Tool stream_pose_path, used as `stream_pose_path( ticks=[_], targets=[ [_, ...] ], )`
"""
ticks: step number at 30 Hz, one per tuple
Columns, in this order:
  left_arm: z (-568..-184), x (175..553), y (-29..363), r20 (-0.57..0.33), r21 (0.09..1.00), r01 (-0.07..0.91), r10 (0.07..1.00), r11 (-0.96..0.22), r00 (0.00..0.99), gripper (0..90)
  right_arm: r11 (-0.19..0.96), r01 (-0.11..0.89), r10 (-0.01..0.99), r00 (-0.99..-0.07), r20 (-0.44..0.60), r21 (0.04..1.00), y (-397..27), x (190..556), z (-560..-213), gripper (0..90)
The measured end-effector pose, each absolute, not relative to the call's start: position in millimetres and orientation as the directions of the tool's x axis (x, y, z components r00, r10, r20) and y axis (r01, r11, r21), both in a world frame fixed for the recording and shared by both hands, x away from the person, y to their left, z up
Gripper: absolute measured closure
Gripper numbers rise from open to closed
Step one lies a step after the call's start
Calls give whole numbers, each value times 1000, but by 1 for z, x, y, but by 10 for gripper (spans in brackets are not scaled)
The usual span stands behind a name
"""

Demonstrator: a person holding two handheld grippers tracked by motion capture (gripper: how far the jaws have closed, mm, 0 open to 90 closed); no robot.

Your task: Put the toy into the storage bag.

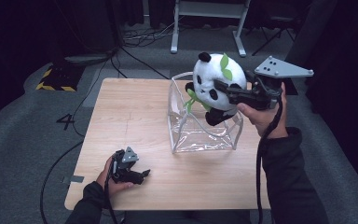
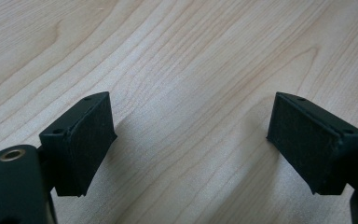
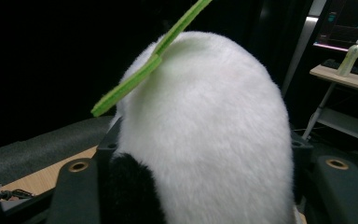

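Panda toy [image 1: 213,83]: we see it held in the air above the clear plastic bag [image 1: 204,126], not yet inside.
Right gripper [image 1: 223,87]: jaws clamped on the toy's white body.
Left gripper [image 1: 142,175]: jaws apart, empty, resting low on the table [image 1: 135,116].
Progress: we judge the toy lifted and carried over the bag; lowering and release remain.
Writing: we read only a "4" on the floor [image 1: 66,121].
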State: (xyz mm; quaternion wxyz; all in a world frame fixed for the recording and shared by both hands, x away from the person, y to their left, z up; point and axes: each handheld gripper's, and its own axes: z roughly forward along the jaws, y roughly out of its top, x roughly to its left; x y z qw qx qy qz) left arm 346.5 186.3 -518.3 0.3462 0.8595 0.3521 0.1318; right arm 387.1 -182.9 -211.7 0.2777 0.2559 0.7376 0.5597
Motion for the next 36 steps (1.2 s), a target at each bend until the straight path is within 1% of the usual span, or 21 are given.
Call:
stream_pose_path(
  ticks=[13,26,36],
  targets=[
    [-518,347,186,-18,688,514,696,-512,717,148,268,105,674,-731,-108,958,-168,403,-236,376],
    [-518,346,186,-19,688,515,697,-511,716,148,270,148,675,-734,-77,951,-167,414,-263,372],
    [-518,346,186,-19,688,516,697,-511,716,148,250,169,679,-732,-48,953,-171,421,-272,366]
  ],
)
